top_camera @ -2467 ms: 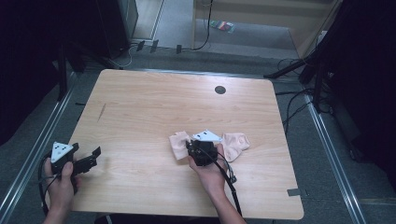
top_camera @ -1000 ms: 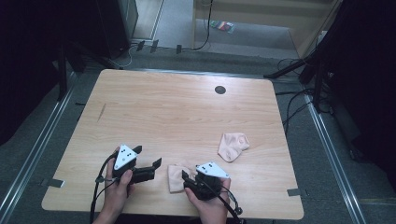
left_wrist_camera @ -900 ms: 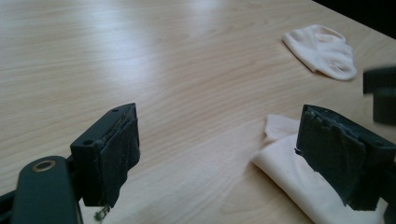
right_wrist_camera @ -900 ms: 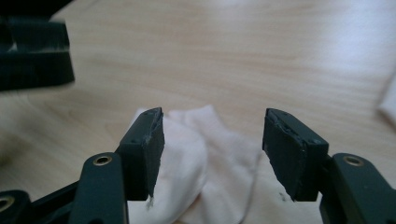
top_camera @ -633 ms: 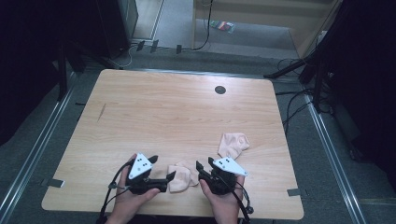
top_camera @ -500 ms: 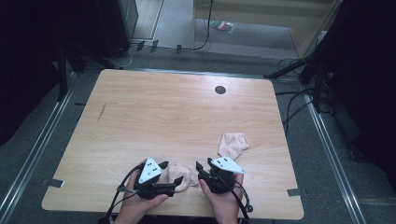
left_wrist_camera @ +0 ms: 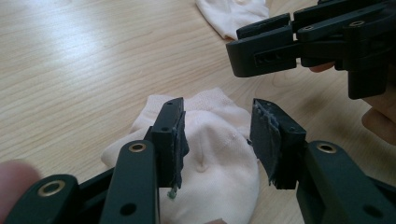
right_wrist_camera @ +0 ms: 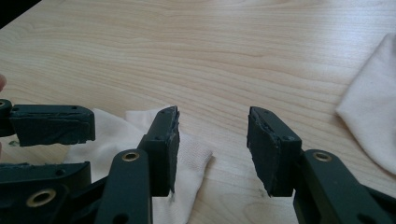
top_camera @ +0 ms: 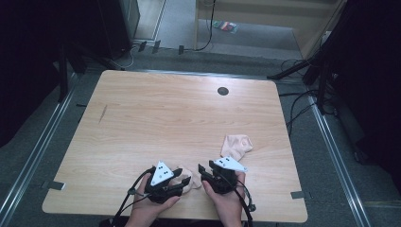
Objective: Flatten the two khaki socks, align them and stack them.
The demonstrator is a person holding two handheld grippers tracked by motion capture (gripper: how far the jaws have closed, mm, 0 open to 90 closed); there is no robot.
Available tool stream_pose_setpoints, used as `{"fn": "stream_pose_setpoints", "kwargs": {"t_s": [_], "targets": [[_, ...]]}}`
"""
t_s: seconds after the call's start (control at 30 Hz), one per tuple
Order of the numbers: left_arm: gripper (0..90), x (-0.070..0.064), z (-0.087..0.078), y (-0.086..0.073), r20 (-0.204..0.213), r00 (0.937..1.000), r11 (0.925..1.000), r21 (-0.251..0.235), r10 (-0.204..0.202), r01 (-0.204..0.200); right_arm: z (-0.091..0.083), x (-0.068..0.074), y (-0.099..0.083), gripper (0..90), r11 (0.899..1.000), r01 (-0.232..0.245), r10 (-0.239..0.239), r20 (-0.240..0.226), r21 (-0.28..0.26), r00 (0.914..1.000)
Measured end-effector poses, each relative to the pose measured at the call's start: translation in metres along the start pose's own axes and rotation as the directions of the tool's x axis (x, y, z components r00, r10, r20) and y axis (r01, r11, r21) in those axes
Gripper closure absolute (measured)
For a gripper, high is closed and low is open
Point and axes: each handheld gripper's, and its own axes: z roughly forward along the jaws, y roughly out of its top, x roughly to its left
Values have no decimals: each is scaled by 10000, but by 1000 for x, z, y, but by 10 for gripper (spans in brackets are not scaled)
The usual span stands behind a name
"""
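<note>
Lying at the near edge of the pale wooden table [top_camera: 142, 123], a crumpled pale pink cotton sock [left_wrist_camera: 210, 154] is straddled by the spread left claw [left_wrist_camera: 217, 140]; the right claw [right_wrist_camera: 212, 144], also spread, is held just beside its right end.

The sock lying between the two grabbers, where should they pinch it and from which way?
Probably at its two ends. The sock lies flat and crumpled between the left gripper and the right gripper, both open. Each could come in low from its own side and pinch the nearest edge; the ribbed cuff edge by the right gripper gives a firm fold.
</note>
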Motion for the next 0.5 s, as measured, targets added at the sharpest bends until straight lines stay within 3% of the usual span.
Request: {"fn": "stream_pose_setpoints", "kwargs": {"t_s": [0.17, 0.3, 0.5], "targets": [[490, -3, 6, 0, -26, 10000, 9997, 237, 14, -14, 0, -2, 0, 564, 10000, 24, -24, 55, -15, 10000], [491, -7, 13, -2, -110, 9994, 9976, 614, 324, -316, 2, -2, -1, 564, 9996, 174, -174, -16, 244, 9998], [622, -4, 22, -6, -549, 9977, 9915, 1260, 393, -321, 8, 0, -3, 580, 9975, 444, -440, -91, 557, 9990]]}}
